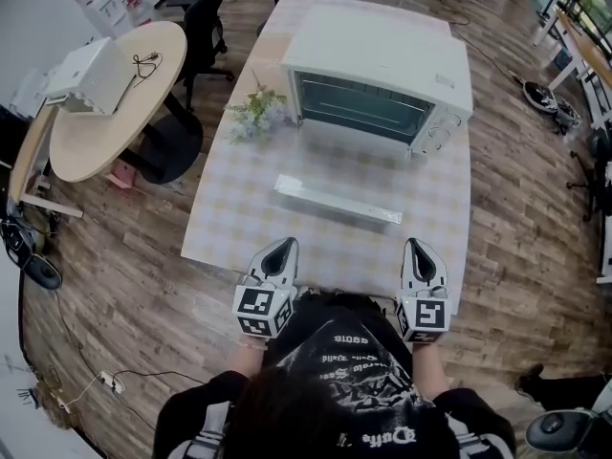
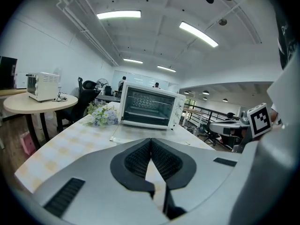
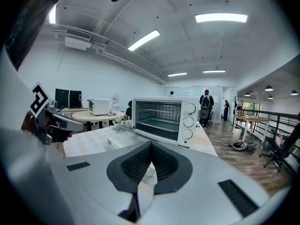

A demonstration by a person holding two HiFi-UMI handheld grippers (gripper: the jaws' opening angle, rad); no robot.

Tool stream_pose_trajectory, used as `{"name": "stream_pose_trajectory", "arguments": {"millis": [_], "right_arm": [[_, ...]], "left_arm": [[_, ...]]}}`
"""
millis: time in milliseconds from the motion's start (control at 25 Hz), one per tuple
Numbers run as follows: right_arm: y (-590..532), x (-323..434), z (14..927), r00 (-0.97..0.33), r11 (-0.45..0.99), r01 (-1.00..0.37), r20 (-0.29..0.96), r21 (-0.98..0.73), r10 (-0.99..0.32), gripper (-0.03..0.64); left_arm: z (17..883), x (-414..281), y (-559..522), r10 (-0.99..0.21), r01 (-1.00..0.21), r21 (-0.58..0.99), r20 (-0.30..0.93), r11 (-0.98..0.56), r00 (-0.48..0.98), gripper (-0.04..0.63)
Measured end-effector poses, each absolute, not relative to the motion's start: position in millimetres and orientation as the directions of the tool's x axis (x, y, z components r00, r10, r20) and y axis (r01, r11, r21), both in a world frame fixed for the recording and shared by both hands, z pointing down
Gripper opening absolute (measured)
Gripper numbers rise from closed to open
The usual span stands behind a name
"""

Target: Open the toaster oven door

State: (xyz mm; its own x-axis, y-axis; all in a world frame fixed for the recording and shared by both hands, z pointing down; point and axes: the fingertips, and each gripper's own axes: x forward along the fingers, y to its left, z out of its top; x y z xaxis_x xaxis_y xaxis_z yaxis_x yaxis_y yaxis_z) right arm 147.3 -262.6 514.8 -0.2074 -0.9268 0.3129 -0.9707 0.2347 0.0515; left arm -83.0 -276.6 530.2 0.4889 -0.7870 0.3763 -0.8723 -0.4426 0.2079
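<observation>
One toaster oven (image 1: 382, 60) sits at the far end of the checked desk (image 1: 234, 213), its long axis running across the desk and its mouth facing the person. The door (image 1: 339, 165) is already down – lying flat on the desk in front of the oven, hinge at the oven, handle (image 1: 337, 200) along its near edge, parallel to the oven's length. A bunch of flowers (image 1: 252, 115) lies just left of the oven. At the desk's near edge, well apart from the door, the left gripper (image 1: 280, 249) and right gripper (image 1: 419, 249) both point toward the oven – each clenched on nothing.
</observation>
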Motion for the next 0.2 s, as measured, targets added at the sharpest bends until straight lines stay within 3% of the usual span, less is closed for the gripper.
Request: {"name": "stream_pose_trajectory", "arguments": {"millis": [200], "right_arm": [[-261.0, 144.9, 516.2, -0.217, 0.244, -0.969, 0.313, 0.049, -0.925, 0.008]], "left_arm": [[532.2, -81.6, -274.0, -0.779, -0.870, 0.208, 0.386, -0.448, 0.494, 0.017]]}}
